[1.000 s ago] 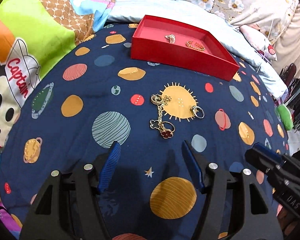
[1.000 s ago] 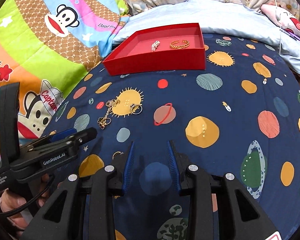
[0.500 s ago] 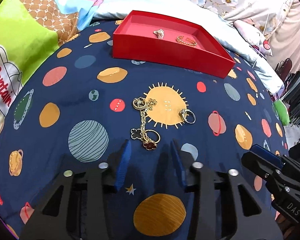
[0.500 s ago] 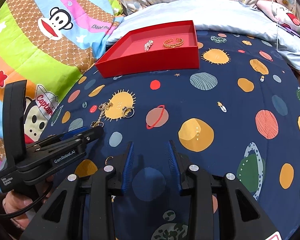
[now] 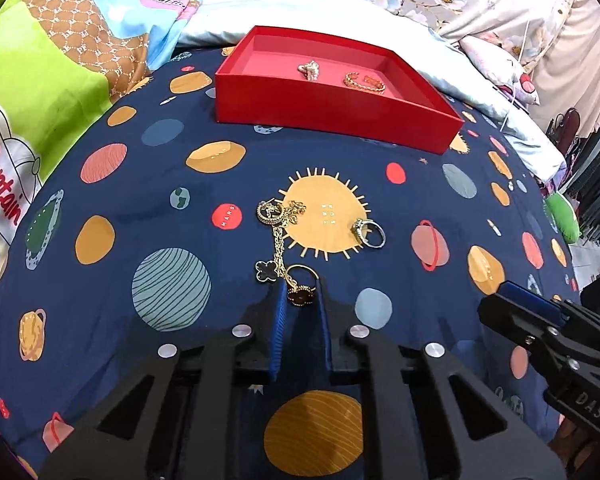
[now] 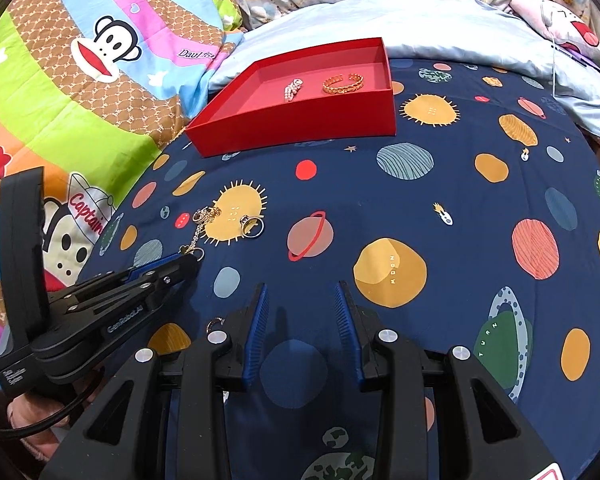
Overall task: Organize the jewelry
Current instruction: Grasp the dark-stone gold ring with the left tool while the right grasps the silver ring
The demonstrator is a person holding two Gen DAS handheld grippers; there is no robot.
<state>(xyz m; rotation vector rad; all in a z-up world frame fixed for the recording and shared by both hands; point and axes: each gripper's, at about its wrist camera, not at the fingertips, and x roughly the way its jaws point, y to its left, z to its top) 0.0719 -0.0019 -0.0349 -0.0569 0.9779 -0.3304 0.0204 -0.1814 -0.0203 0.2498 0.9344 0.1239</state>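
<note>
On the navy planet-print bedspread lies a gold ring with a dark red clover head [image 5: 300, 295], next to a gold chain with a black clover [image 5: 266, 272]. My left gripper [image 5: 301, 286] is closing, with its blue pads at both sides of the clover head; it shows again as the left gripper [image 6: 192, 262] in the right wrist view. A silver stone ring [image 5: 369, 233] lies to the right on the sun print. The red box [image 5: 332, 118] at the back holds a pearl piece [image 5: 309, 70] and a gold bangle [image 5: 364, 82]. My right gripper [image 6: 302, 298] stands open over bare cloth.
A small gold ring [image 6: 215, 323] lies by the right gripper's left finger. A bright cartoon quilt [image 6: 80, 92] covers the left side and a pale blue pillow [image 6: 420, 16] lies behind the box. The bed falls away at the right edge.
The left gripper has moved forward to the red clover ring and its jaws have narrowed from wide apart to close around it. The right gripper has stayed about where it was, still open.
</note>
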